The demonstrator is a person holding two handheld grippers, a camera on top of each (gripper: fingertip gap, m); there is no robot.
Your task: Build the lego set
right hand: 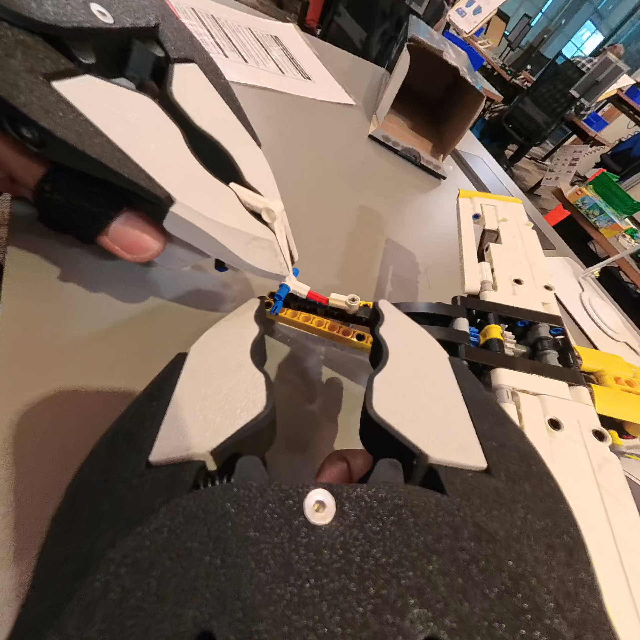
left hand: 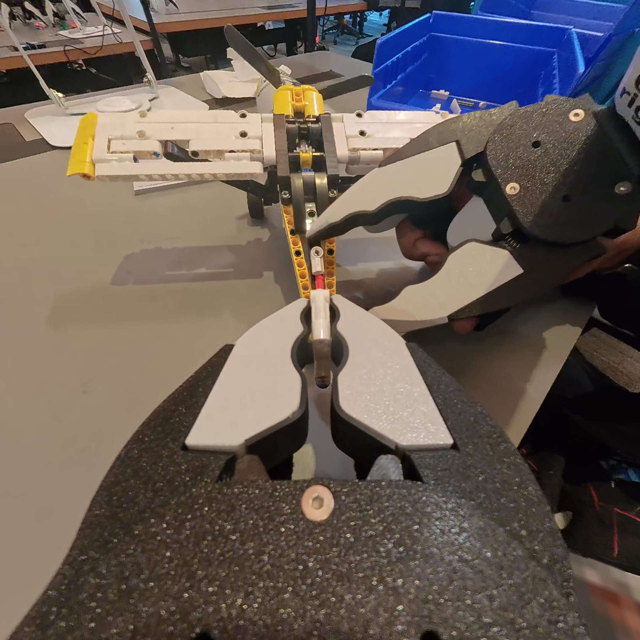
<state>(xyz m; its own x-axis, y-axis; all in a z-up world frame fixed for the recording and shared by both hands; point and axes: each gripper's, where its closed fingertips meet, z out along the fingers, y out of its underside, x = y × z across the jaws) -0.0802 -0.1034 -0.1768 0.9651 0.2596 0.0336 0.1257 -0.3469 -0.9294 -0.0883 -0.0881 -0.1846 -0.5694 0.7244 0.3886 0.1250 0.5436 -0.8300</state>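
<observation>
Model plane (left hand: pixel 304 145) on the table (left hand: pixel 104 311) — bins (left hand: pixel 467 62) behind, to its right.

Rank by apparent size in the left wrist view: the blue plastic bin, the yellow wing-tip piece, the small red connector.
1. Blue plastic bin, largest.
2. Yellow wing-tip piece.
3. Small red connector, smallest, though nearest the camera.
</observation>
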